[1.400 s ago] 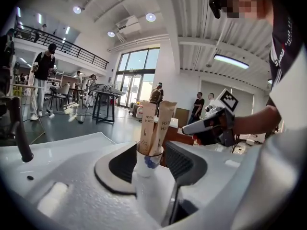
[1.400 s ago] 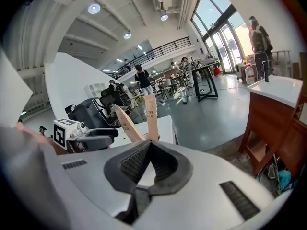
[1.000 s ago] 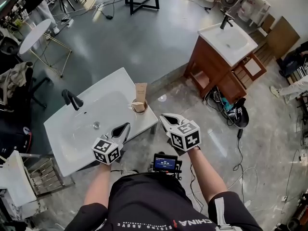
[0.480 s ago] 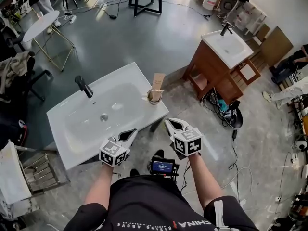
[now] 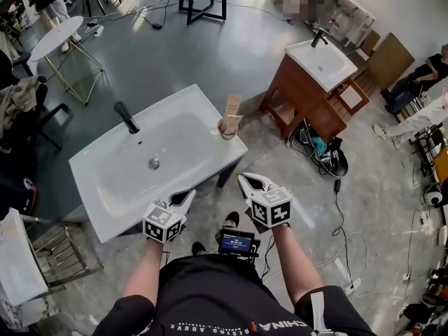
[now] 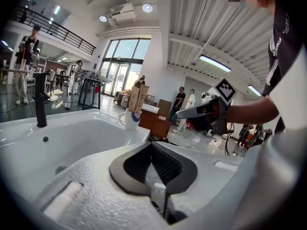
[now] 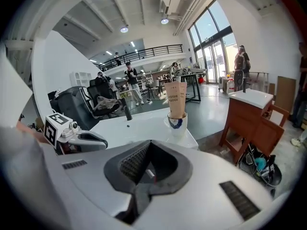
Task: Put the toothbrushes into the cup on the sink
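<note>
The white sink point(image 5: 105, 180) has a black faucet point(image 5: 126, 117) at its back. At its right corner stands a white cup point(image 5: 225, 127) holding brown paper toothbrush packets point(image 5: 233, 106). My left gripper point(image 5: 187, 194) is shut and empty, just off the sink's front edge. My right gripper point(image 5: 243, 180) is shut too, over the floor, near the cup's corner. The left gripper view has the shut jaws point(image 6: 151, 143), the cup point(image 6: 129, 120) and the right gripper point(image 6: 196, 110). The right gripper view shows its jaws point(image 7: 150, 142) together, the cup point(image 7: 177, 122) and the left gripper point(image 7: 91, 140).
A second basin on a wooden cabinet point(image 5: 311, 82) stands to the right, with cables and a bag point(image 5: 325, 156) on the floor beside it. A round table point(image 5: 56, 37) and chairs are at the back left. A metal rack point(image 5: 63, 250) sits under the sink's left end.
The head view has swung, so the sink and cup now lie further right and higher. Both grippers stay shut and low by the sink's front edge.
</note>
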### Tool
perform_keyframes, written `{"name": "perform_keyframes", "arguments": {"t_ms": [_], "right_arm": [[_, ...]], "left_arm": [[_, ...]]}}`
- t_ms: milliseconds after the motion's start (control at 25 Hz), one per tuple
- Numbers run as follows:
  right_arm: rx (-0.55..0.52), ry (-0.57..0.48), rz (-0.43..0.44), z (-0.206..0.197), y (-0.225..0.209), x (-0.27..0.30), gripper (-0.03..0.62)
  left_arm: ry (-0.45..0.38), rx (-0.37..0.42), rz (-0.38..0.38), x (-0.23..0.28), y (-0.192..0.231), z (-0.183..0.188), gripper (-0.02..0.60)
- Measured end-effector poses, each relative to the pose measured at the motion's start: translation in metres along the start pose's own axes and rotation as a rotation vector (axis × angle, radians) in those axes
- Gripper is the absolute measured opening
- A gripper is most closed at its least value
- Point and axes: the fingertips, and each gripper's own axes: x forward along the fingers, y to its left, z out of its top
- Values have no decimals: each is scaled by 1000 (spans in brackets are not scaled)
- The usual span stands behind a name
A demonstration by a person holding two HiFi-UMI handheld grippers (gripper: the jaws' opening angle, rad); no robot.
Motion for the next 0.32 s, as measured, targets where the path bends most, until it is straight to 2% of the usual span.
{"name": "perform_keyframes", "arguments": {"t_ms": [320], "right_arm": [[10, -15, -24, -7, 18, -16, 9]], "left_arm": [[-16, -53, 2, -19, -4, -8, 11]]}}
